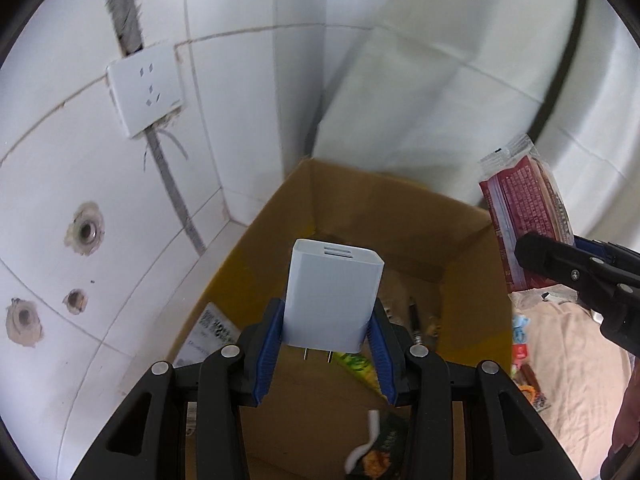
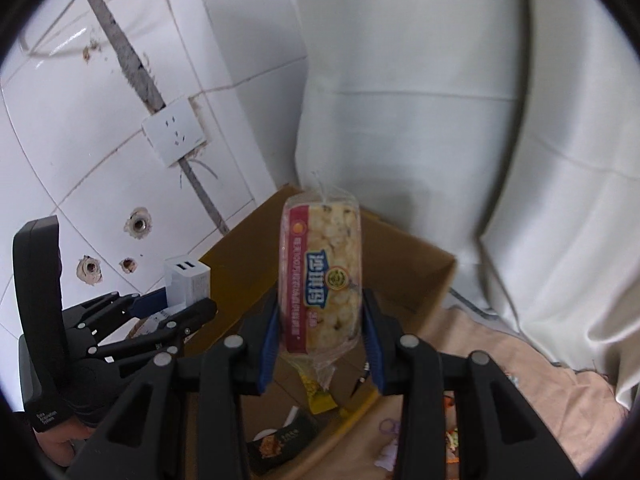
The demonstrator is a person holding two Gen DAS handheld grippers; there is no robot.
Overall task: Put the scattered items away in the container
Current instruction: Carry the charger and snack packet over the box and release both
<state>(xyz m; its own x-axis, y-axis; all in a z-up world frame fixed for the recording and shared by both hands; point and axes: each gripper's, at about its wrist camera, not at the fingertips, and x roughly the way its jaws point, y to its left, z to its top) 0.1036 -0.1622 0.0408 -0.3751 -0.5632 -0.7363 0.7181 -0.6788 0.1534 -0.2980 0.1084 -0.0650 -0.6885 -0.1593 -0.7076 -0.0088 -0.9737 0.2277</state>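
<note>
two tools, two catches, both over the box

left tool point(image 1: 326, 334) is raised above the open cardboard box point(image 1: 404, 216), its blue-padded fingers point(image 1: 266, 354) clamped on the lower sides of one white usb charger point(image 1: 334, 294). the charger stands upright w/ 2 metal prongs pointing back toward the camera and 2 slots on its far end. the right wrist view shows the same tool point(image 2: 176, 304) from the side, charger point(image 2: 187, 282) held out near the box's left wall, and a black handle piece point(image 2: 38, 320) behind it printed "data acquisition system"; part of a hand point(image 2: 60, 440) shows below.

right tool point(image 2: 322, 340) is also lifted over the box point(image 2: 400, 268), pinching one clear snack pack point(image 2: 322, 276) on end betw. its pads. front shows a pale puffed rice cake, a red side band, blue chinese lettering and a round gold seal; small print too fine to read. from the left wrist view the pack's point(image 1: 524, 220) red back panel is dense w/ unreadable text, the right tool's point(image 1: 576, 276) black finger across it.

inside the box: a black pen point(image 1: 414, 320), a white cable end point(image 1: 366, 444), a dark packet point(image 2: 282, 438), a yellow-green wrapper point(image 1: 356, 364). a shipping label point(image 1: 214, 330) is on the box's left side. more small items lie on the pinkish cloth point(image 1: 572, 360) beside the box. one white wall socket point(image 1: 146, 94) sits on the tiled wall, w/ 3 drill holes below it.
</note>
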